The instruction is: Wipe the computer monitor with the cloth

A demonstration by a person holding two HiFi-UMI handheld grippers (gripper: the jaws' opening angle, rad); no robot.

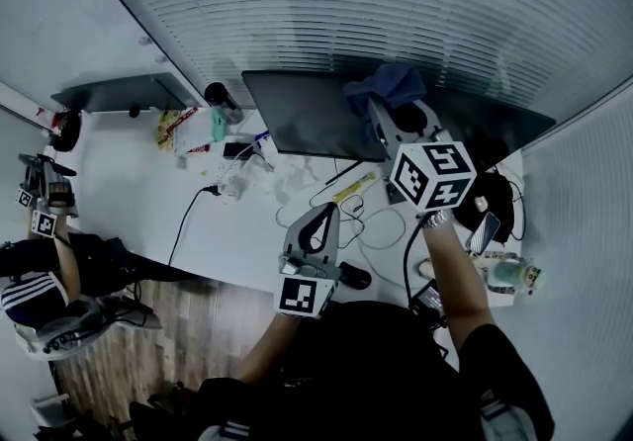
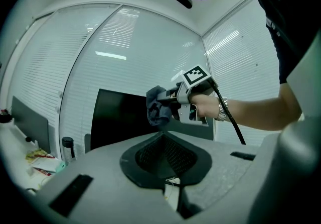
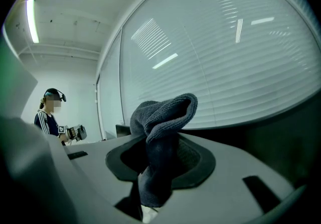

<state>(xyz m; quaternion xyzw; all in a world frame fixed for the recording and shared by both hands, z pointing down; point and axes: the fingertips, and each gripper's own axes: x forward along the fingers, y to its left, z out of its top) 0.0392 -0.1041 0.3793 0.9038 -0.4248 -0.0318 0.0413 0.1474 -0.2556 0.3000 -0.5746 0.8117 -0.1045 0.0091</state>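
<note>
Over the white desk (image 1: 129, 202), low and close to the body, the left hand-held gripper (image 1: 318, 223) points toward the screens with its jaws together and nothing between them. Ahead of it stands the dark computer monitor (image 1: 302, 113), its long axis running left to right along the back of the desk, in front of the blinds (image 1: 396, 4). At the monitor's upper right corner sits the blue-grey cloth (image 1: 388, 88), bunched and clamped in the right hand-held gripper (image 1: 386, 115); whether cloth meets glass I cannot tell. The screen stretches away leftward from the cloth, so the right hand is much the nearer, and the wipe likely calls for a leftward sweep along that long axis.
</note>
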